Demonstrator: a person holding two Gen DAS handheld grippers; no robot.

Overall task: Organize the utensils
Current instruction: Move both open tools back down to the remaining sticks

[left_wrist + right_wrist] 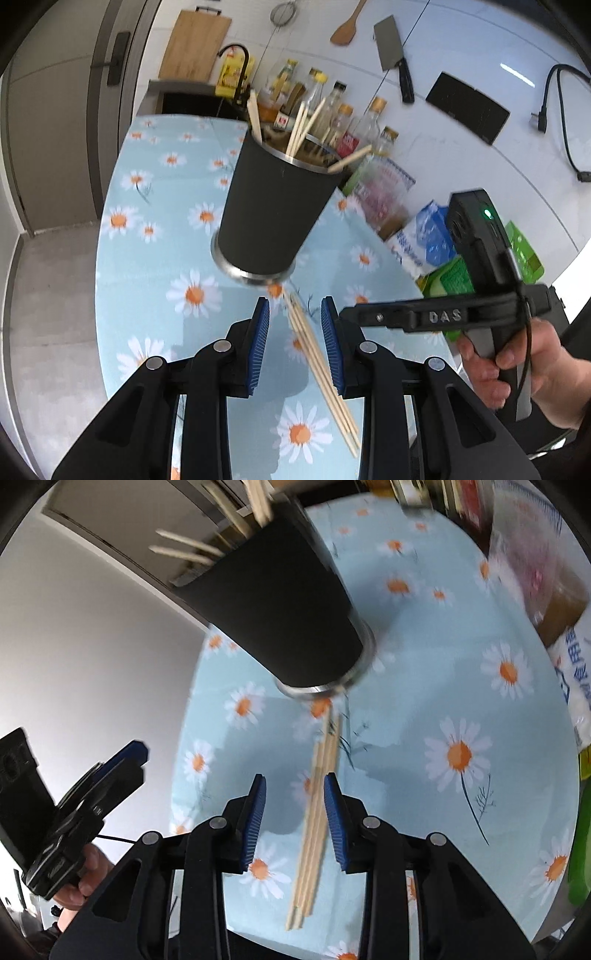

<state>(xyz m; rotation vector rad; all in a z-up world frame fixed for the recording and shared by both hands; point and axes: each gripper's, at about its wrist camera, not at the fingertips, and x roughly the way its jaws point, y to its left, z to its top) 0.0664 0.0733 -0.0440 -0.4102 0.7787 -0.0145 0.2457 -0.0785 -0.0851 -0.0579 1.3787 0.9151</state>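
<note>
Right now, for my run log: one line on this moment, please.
left gripper: open, empty | right gripper: open, empty | chopsticks: loose bundle on tablecloth | cup: upright, holds more chopsticks

right tongs (294,808) open | chopsticks (317,812) between pads | cup (280,605) ahead

Ahead of the jaws stands a matte black cup (273,206) with a silver base. Between them, pale wooden chopsticks (321,365) cross a light-blue tablecloth (155,192) of white, orange-centred daisies.

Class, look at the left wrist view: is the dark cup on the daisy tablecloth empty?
No: several wooden chopsticks stick up out of the dark cup, past its metal rim.
</note>
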